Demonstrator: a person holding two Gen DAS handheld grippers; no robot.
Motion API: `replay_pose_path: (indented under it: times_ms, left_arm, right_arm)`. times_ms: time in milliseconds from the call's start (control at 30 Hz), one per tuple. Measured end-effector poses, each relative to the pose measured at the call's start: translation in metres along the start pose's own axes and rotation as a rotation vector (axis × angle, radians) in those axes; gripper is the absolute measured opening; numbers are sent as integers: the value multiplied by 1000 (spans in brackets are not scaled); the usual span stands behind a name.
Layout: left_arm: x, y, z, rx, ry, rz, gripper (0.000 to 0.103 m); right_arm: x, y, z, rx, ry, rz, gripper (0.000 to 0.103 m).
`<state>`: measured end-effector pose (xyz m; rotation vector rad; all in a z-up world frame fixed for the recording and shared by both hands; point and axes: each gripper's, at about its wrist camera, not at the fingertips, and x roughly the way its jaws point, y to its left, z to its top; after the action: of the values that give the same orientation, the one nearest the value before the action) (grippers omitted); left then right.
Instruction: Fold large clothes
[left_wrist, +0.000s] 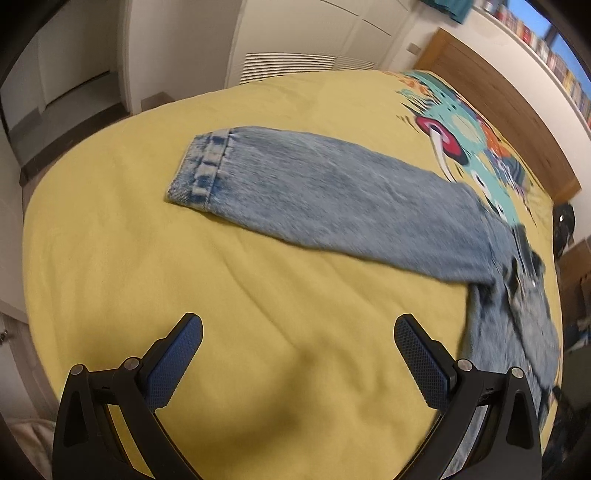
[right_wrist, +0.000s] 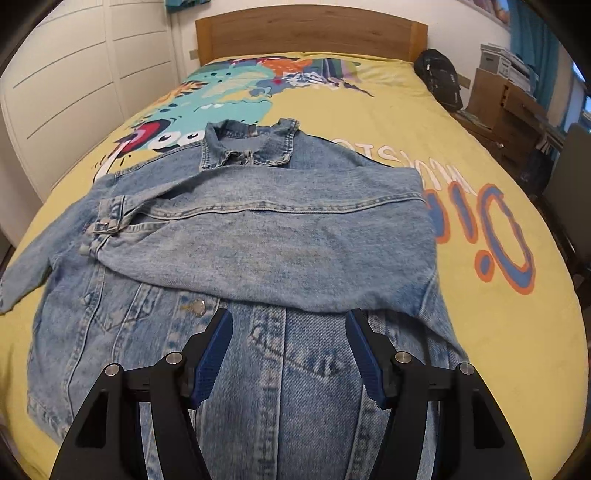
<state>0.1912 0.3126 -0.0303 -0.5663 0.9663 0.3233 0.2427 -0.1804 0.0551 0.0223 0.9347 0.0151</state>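
Garment: denim jacket (right_wrist: 258, 266) lies front-up on the yellow bedspread (right_wrist: 480, 350), collar (right_wrist: 247, 147) toward the wooden headboard (right_wrist: 310, 29).
Folded sleeve: one sleeve (right_wrist: 280, 236) is laid across the chest, its cuff (right_wrist: 105, 221) near the opposite shoulder seam.
Unfolded sleeve: the other sleeve (left_wrist: 314, 199) extends flat across the bedspread, cuff (left_wrist: 201, 170) well apart from the jacket body.
Left gripper (left_wrist: 298, 354): fingers spread, holding nothing, hovering over bare bedspread, short of the extended sleeve.
Right gripper (right_wrist: 290, 350): fingers spread, holding nothing, above the lower front panel near a metal button (right_wrist: 197, 307).
Risk, sleeve grasp: the pads may pinch the bedspread together with the denim, since both lie flat in contact; lifting would then drag the cover and shift the jacket.
Risk, single layer: a shallow grip on the cuff could take only the top ply, letting the sleeve twist when carried over.
Risk, folded sleeve: the stiff denim may spring open if the body is tugged.
Risk, view: the left wrist view is motion-blurred, so cuff edge position is uncertain.
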Motion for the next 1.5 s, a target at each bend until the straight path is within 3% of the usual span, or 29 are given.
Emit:
replay_pose_path:
  times_ms: [233,333,433,667,967,1067,1133,1200,1500]
  left_arm:
    - [29,22,22,-87,-7,-20,86]
    - [40,30,29,-131,-11,-52,75]
    - [49,40,34,-194,-27,-93,72]
    - [55,70,44,-347,-104,-224,68]
    - [66,117,70,-577,-148,-396,41]
    - [69,127,79,-608,-131,-412,29]
    - [71,133,84,-624,-110,-430,11]
    - [70,138,90,-652,-92,-442,5]
    - [37,126,118,-594,-84,-449,3]
  right_arm:
    - [-6,-12,-2,25,-8,-14,66]
    - [-6,-16,-2,27,-7,-24,66]
    - [-6,-20,-2,31,-7,-27,66]
    - [-9,-32,-5,37,-8,-42,66]
    - [-16,-49,-7,49,-14,-82,66]
    - [-21,-56,-9,52,-17,-93,65]
    - [-26,-61,-10,54,-23,-100,65]
    - [-29,-66,-11,56,-27,-109,66]
    - [-41,-84,-18,88,-38,-101,65]
